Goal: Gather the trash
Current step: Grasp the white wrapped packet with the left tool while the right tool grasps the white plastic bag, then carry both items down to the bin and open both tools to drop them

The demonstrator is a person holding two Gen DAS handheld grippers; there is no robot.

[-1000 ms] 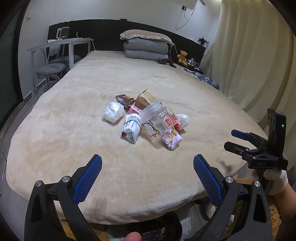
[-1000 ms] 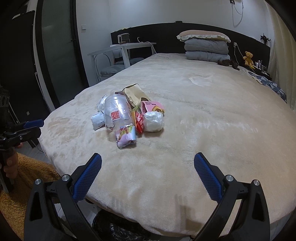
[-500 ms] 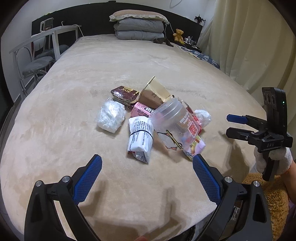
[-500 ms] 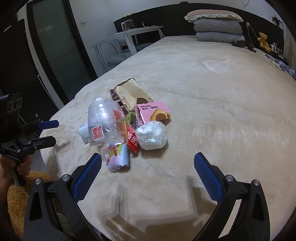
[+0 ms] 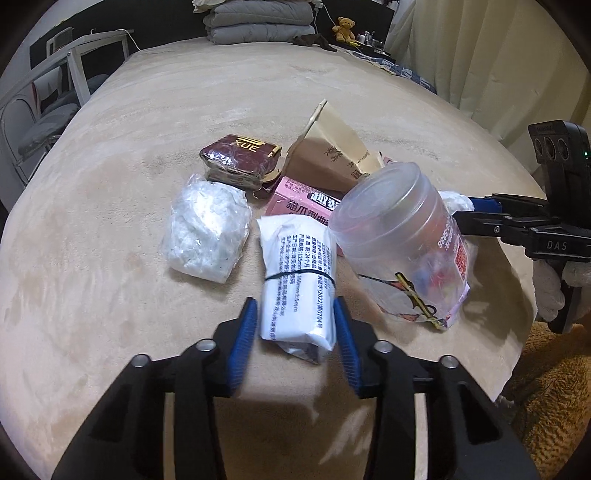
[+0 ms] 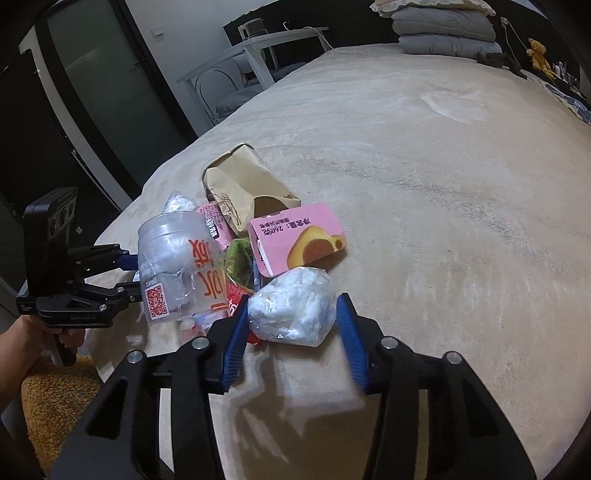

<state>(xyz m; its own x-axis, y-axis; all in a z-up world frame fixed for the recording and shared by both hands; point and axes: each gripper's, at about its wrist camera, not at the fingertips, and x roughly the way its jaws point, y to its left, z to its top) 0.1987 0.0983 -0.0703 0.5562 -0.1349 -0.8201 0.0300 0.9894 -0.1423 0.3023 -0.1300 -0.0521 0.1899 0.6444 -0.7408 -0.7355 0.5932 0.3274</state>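
A pile of trash lies on the beige bed (image 5: 110,177). My left gripper (image 5: 295,314) has its jaws around a white printed packet with a black band (image 5: 297,284), close on both sides but with small gaps. My right gripper (image 6: 291,314) has its jaws around a crumpled clear plastic wad (image 6: 291,310), likewise not clamped. Beside them lie a clear plastic jar (image 5: 399,236), a brown paper bag (image 5: 328,155), a pink cake box (image 6: 295,240), a maroon packet (image 5: 240,158) and another clear plastic wad (image 5: 205,232).
Folded grey quilts and a pillow (image 5: 258,18) lie at the head of the bed, with a teddy bear (image 5: 345,27) beside them. A white desk and chair (image 5: 55,85) stand left of the bed. Curtains (image 5: 498,66) hang on the right. An orange rug (image 6: 55,398) lies on the floor.
Both grippers moved forward and down to the pile and narrowed from wide open. The left now brackets the white packet, the right brackets the plastic wad.
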